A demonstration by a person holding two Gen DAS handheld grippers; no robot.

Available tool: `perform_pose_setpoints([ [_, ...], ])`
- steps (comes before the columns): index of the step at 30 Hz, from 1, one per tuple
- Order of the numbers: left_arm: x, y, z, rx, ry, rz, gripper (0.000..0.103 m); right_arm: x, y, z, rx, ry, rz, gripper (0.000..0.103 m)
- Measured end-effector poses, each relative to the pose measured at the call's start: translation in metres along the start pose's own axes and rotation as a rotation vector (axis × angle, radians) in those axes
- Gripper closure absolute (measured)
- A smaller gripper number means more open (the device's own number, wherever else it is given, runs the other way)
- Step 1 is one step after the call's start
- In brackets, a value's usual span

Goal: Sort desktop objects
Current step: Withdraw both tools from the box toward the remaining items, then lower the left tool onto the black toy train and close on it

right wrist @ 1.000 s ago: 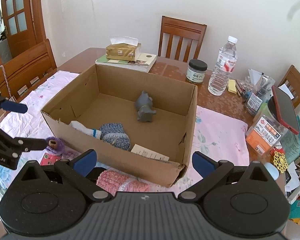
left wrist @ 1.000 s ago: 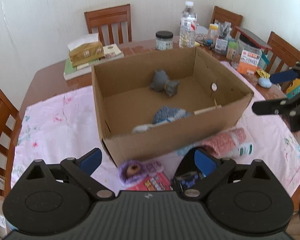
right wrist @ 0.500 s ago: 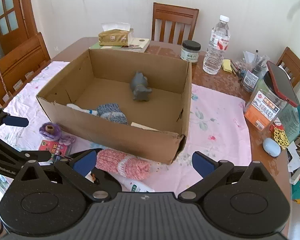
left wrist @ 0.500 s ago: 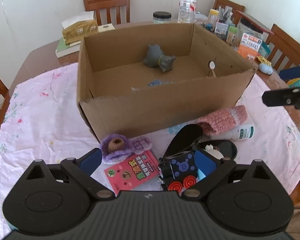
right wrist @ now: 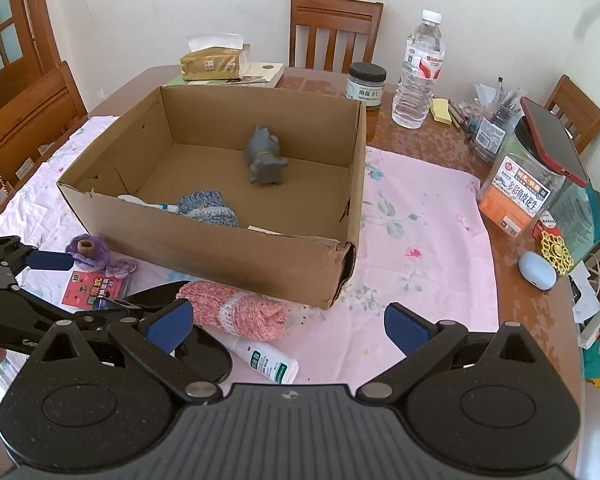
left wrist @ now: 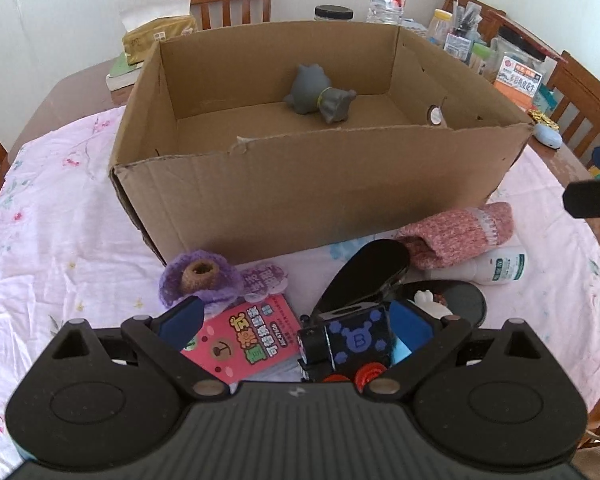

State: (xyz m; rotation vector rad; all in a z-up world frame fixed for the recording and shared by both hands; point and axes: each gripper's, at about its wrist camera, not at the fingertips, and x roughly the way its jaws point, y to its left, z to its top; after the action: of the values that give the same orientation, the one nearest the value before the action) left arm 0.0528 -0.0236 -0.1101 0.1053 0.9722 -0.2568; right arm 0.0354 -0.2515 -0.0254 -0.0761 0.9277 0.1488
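Box [right wrist: 236,256] top is wide open; in front, the sock [right wrist: 236,314], bottle [right wrist: 266,362] and toy [left wrist: 352,344] crowd the cloth [right wrist: 428,248].

I am counting one cardboard box [right wrist: 236,256] — and inside it I am seeing one grey toy animal [right wrist: 265,156], one blue knitted piece [right wrist: 206,208] and one white tube [right wrist: 146,203]. In front of it are lying one purple crochet flower [left wrist: 198,276], one pink card pack [left wrist: 246,338], one black toy train [left wrist: 350,344], one pink knitted sock [left wrist: 458,232] and one white bottle [left wrist: 488,268]. Behind are standing one water bottle [right wrist: 418,70], one dark-lidded jar [right wrist: 366,84] and one tissue box [right wrist: 214,58] — and I am seeing four wooden chairs in the right wrist view.
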Motion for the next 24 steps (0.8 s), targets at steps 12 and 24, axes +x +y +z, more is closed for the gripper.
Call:
perform_pose_setpoints([
  [12,0.004,0.002,-0.011,0.003,0.007,0.023,0.004,0.001,-0.001,-0.001,-0.002,0.006,0.004,0.000],
  [24,-0.005,0.019,-0.027,-0.032,0.048,0.055,0.004,0.004,0.001,0.000,-0.016,0.007,0.026,0.000],
])
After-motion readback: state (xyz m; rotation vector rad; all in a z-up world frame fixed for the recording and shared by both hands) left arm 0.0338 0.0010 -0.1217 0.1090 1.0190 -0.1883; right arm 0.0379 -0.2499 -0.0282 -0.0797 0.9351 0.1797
